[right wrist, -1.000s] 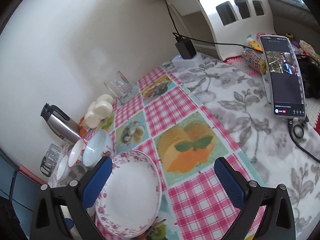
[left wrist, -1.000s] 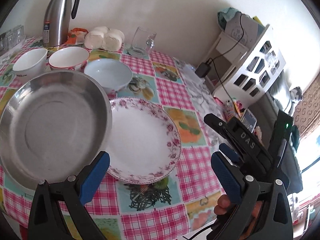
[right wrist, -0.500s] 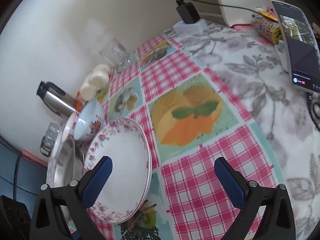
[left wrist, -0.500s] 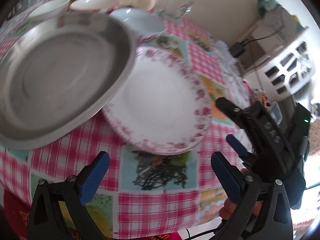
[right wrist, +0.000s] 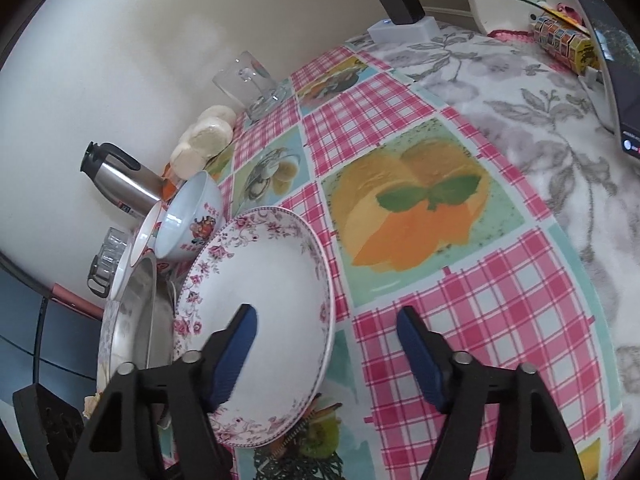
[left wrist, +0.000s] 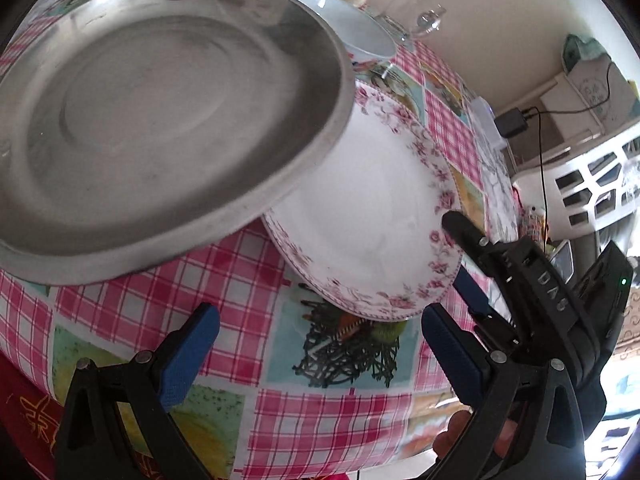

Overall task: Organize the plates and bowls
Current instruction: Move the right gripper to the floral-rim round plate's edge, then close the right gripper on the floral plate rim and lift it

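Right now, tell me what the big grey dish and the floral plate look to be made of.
Big grey dish: apparently stainless steel, with a dull brushed grey sheen, soft reflections and a thin rolled rim. Floral plate: likely glazed ceramic or porcelain, glossy white with a printed pink rose border; melamine cannot be ruled out from looks alone.

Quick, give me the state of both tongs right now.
Left tongs: open, holding nothing.
Right tongs: closing over the edge of the floral plate, not gripping it yet.
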